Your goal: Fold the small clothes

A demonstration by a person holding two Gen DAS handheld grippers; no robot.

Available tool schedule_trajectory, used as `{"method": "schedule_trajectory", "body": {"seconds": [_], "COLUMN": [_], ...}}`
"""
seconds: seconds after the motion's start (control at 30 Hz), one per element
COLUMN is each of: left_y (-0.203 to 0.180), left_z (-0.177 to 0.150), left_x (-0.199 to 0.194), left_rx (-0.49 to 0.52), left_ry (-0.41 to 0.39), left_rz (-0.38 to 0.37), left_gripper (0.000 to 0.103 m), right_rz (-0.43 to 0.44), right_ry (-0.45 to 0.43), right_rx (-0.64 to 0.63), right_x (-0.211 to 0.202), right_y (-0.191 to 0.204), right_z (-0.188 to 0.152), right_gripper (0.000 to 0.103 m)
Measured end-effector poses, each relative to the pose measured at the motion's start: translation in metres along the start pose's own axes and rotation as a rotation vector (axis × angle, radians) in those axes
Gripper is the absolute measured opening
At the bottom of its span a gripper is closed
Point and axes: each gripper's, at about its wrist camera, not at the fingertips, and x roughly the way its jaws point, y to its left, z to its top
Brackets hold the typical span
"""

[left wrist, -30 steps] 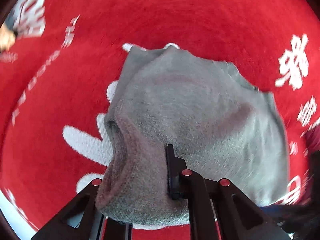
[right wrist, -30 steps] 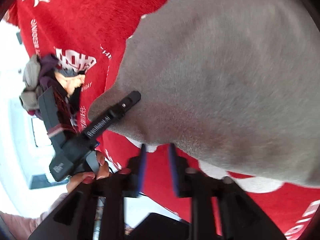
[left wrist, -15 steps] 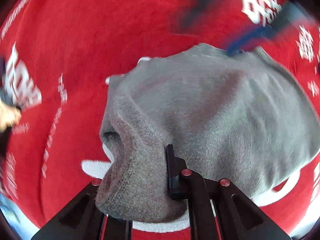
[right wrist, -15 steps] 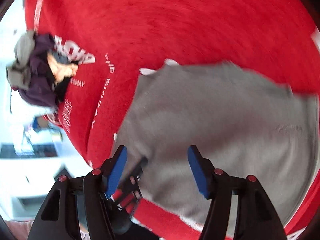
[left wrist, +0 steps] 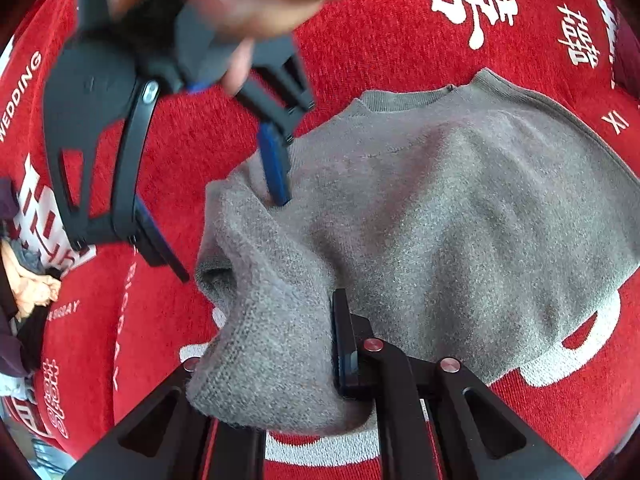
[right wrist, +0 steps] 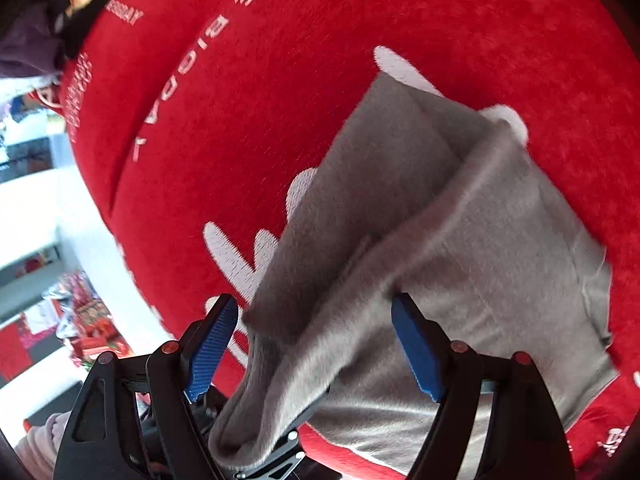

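Since a second ago your right gripper [right wrist: 314, 348], jaws just spreading, straddles the limp grey sweater [left wrist: 440, 220] at frame centre (light, floppy), your left gripper [left wrist: 280, 364] pinching its raised fold; grab a doubled edge.

A red cloth [left wrist: 360, 56] with white printed lettering covers the work surface. A pile of dark and peach garments [left wrist: 24, 280] lies at its 9 o'clock edge in the left wrist view, and at 11 o'clock [right wrist: 52, 20] in the right wrist view. A blurred room background [right wrist: 44, 240] appears at 9 o'clock.
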Motion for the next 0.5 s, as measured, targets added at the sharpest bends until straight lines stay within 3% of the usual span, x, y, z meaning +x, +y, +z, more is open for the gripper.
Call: {"method": "schedule_trajectory", "body": {"seconds": [0.1, 0.27, 0.33, 0.37, 0.4, 0.5], "left_y": [-0.005, -0.003, -0.002, -0.001, 0.0, 0.006], "left_z": [-0.001, 0.001, 0.001, 0.0, 0.0, 0.004], "left_x": [-0.004, -0.005, -0.007, -0.007, -0.008, -0.015], "left_rx": [0.01, -0.009, -0.003, -0.004, -0.006, -0.029], "left_ry": [-0.012, -0.007, -0.007, -0.006, -0.007, -0.016], "left_rz": [0.01, 0.007, 0.007, 0.003, -0.003, -0.027], "left_gripper": [0.012, 0.012, 0.012, 0.012, 0.012, 0.012], "right_rz": [-0.026, -0.14, -0.174, -0.192, -0.188, -0.06], "right_ry": [0.022, 0.077, 0.047, 0.024, -0.001, -0.118], "right_rx": [0.012, -0.03, -0.043, -0.051, -0.052, 0.008], "right_x": [0.008, 0.025, 0.023, 0.021, 0.018, -0.003], "right_y": [0.006, 0.021, 0.022, 0.021, 0.018, -0.003], "right_z": [0.013, 0.023, 0.02, 0.017, 0.014, -0.004], "right_gripper": [0.082, 0.082, 0.065, 0.036, 0.024, 0.016]}}
